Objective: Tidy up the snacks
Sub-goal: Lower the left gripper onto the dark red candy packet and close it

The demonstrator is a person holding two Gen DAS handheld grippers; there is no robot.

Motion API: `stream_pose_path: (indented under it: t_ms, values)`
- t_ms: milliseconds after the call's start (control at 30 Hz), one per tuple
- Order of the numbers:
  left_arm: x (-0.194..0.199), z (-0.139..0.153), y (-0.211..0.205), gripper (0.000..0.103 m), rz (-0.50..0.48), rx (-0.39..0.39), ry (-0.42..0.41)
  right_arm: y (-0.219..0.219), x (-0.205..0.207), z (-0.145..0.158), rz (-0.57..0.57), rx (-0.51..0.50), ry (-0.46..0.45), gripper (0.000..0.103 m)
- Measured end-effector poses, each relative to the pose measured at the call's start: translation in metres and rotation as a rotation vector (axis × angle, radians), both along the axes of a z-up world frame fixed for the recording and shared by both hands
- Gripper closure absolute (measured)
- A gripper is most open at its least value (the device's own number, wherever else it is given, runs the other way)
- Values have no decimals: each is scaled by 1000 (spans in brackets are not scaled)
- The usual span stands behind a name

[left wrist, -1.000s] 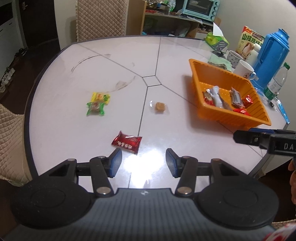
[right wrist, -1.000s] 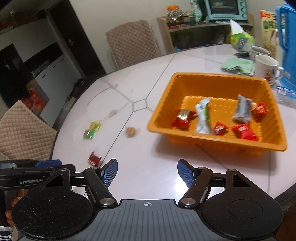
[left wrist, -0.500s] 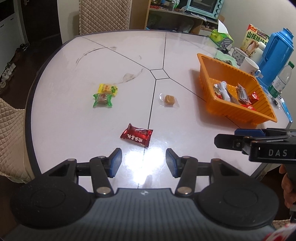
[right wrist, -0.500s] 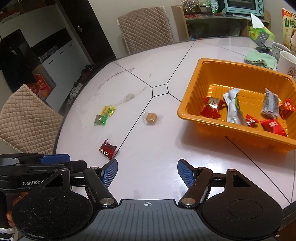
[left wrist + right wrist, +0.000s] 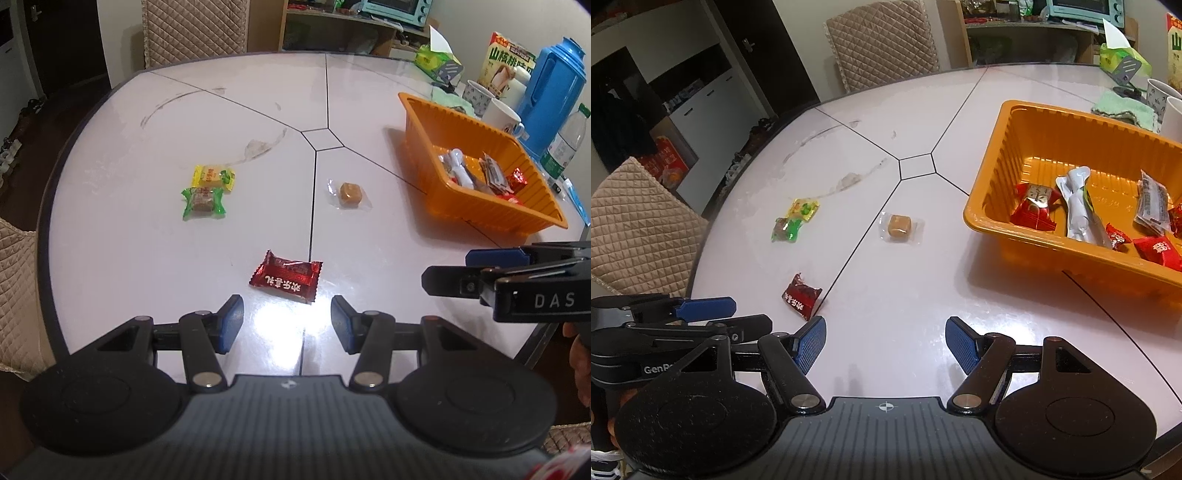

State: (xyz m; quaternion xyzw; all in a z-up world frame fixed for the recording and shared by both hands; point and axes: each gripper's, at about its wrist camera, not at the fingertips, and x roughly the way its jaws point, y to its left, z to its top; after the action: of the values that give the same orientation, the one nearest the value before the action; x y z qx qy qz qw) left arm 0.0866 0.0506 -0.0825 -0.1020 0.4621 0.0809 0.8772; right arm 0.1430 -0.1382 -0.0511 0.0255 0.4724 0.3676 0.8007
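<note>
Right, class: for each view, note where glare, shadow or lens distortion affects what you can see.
Left wrist view: bright glare on the table just beyond the left hand-held gripper, beside the red snack; the table's edge bows. Right wrist view: the orange tray casts a soft shadow toward the camera; the picture darkens at its corners.

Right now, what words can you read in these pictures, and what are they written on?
"DAS": on the right gripper, side-on in the left wrist view.
"GenRo", cut off: on the left gripper in the right wrist view.
Chinese characters, too small to read surely: red candy wrapper, snack box, yellow candy, red packets in the orange tray.
</note>
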Motion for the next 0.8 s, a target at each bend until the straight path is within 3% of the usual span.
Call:
stream_pose_path:
  t_ms: [467,800]
  values:
    - [28,-25,6,56,-59,-67,63,7,16,-12,-32,-24,32,32]
    - [54,-35,12,55,-36,-90,74,4,29,-18,-61,-33,60,32]
